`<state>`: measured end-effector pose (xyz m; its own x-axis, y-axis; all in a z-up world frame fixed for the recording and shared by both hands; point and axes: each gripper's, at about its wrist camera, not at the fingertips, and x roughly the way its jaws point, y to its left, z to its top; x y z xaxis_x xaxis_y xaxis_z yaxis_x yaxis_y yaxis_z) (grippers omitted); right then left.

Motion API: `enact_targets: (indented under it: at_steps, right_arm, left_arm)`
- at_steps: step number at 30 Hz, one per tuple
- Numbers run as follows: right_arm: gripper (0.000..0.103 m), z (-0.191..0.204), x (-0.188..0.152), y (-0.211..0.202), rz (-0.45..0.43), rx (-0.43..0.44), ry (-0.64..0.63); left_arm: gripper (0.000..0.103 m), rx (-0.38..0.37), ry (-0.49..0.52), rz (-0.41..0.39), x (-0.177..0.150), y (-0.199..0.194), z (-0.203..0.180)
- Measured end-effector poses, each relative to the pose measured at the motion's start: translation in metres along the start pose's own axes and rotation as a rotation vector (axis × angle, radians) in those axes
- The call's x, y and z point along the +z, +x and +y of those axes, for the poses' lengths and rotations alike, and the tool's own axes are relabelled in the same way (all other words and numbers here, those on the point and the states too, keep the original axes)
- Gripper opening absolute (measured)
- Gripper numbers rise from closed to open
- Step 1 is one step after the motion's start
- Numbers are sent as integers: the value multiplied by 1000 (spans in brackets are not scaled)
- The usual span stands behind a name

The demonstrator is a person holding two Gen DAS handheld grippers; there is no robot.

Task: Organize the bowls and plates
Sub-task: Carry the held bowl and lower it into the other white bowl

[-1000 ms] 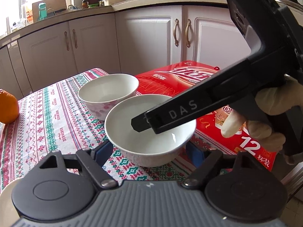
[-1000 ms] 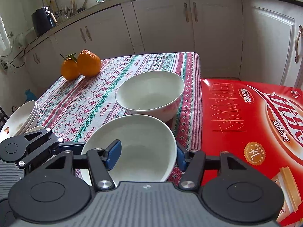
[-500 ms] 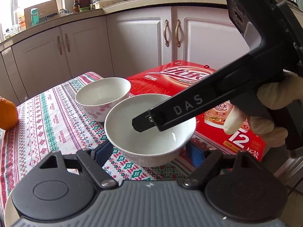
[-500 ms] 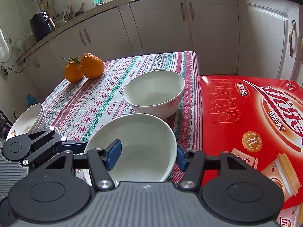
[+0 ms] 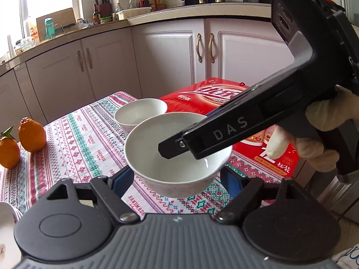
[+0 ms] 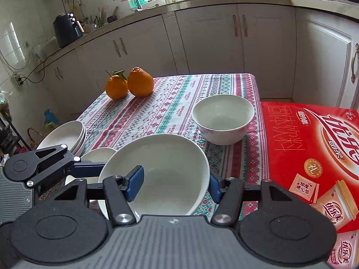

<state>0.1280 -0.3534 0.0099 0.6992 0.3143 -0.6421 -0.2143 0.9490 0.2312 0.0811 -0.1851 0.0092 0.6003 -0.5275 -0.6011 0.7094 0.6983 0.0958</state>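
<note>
My right gripper [image 6: 176,185] is shut on a white bowl [image 6: 166,174], one finger inside and one outside its rim, and holds it tilted above the table. The same bowl [image 5: 177,154] shows in the left wrist view with the right gripper's finger [image 5: 215,134] reaching into it. My left gripper [image 5: 177,179] is open, its blue pads on either side of the bowl without touching it. A second white bowl [image 6: 223,118] stands on the tablecloth beyond; it also shows in the left wrist view [image 5: 140,112]. Stacked white plates [image 6: 67,135] sit at the table's left edge.
Two oranges [image 6: 130,85] sit at the table's far left corner. A red carton [image 6: 314,148] lies along the table's right side. Another white dish [image 6: 96,159] lies under the left gripper. Kitchen cabinets [image 6: 213,40] stand behind the patterned tablecloth [image 6: 170,98].
The held bowl has been lifted and carried back and left, away from the second bowl. Both grippers moved with it, bringing the oranges and plate stack into view.
</note>
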Motion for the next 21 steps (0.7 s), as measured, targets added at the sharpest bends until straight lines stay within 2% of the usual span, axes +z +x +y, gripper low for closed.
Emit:
enact_targets:
  at_steps: [9, 21]
  right_arm:
    - [65, 47, 7, 8, -5, 59, -67]
    - [65, 94, 13, 41, 28, 115, -129]
  left_arm:
    - [84, 64, -47, -13, -17, -35, 25]
    - [84, 120, -117, -3, -42, -56, 63]
